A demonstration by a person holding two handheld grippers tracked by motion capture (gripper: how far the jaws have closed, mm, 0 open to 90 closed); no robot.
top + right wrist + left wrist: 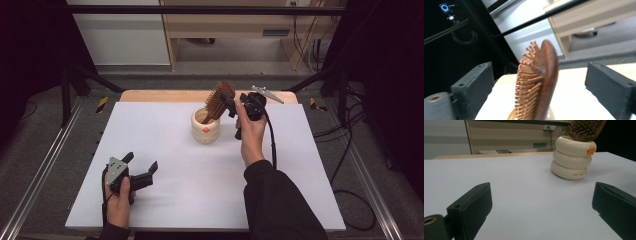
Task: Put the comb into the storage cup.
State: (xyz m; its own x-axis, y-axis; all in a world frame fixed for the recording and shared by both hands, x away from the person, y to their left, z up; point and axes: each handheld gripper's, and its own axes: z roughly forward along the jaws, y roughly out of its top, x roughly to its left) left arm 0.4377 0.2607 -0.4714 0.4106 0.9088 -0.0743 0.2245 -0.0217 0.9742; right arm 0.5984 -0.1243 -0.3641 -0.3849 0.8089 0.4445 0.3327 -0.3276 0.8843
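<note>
A cream ringed cup (pixel 205 127) with an orange duck beak stands at the centre back of the white table. A brown wooden hairbrush (pixel 218 100) stands in it handle down, its bristled head leaning up and to the right. My right gripper (pixel 229 104) is held level with the brush head, open. In the right gripper view the brush (pixel 541 82) sits between the wide-apart jaws without touching either. My left gripper (pixel 142 161) rests open on the table at the front left, nothing between its jaws. It faces the cup (pixel 572 161) and the brush head (pixel 585 130) from a distance.
The white board (pixel 165 200) covers the table, with a strip of bare wood (pixel 150 95) at its far edge. Black frame bars, cables (pixel 350 150) and a wooden cabinet (pixel 230 30) stand beyond the table.
</note>
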